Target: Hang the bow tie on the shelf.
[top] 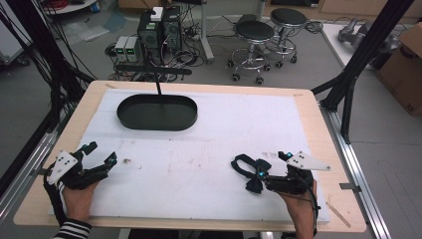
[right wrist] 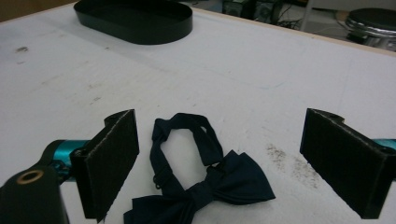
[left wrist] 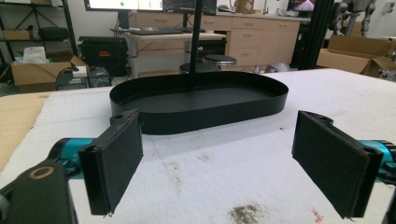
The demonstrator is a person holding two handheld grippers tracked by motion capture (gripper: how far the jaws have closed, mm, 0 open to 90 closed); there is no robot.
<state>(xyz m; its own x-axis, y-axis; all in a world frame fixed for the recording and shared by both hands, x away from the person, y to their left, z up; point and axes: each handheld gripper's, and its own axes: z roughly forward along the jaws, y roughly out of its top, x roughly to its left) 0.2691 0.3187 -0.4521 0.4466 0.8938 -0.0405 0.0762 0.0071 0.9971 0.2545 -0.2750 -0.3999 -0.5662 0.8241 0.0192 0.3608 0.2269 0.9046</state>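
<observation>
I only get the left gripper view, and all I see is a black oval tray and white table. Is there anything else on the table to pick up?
Observer: Yes, a dark navy fabric bow tie with its neck strap lies flat on the white padded table cover, near the person's right side.
Operator: Is somebody grabbing it?
Observer: No. The right hand-held gripper has its jaws open on either side of the bow tie, not closed on it.
Operator: Is it close to the tray?
Observer: No, the black oval metal tray sits at the far left part of the table, well apart from the bow tie.
Operator: What about my gripper?
Observer: The left hand-held gripper is open, at the near left edge.
</observation>
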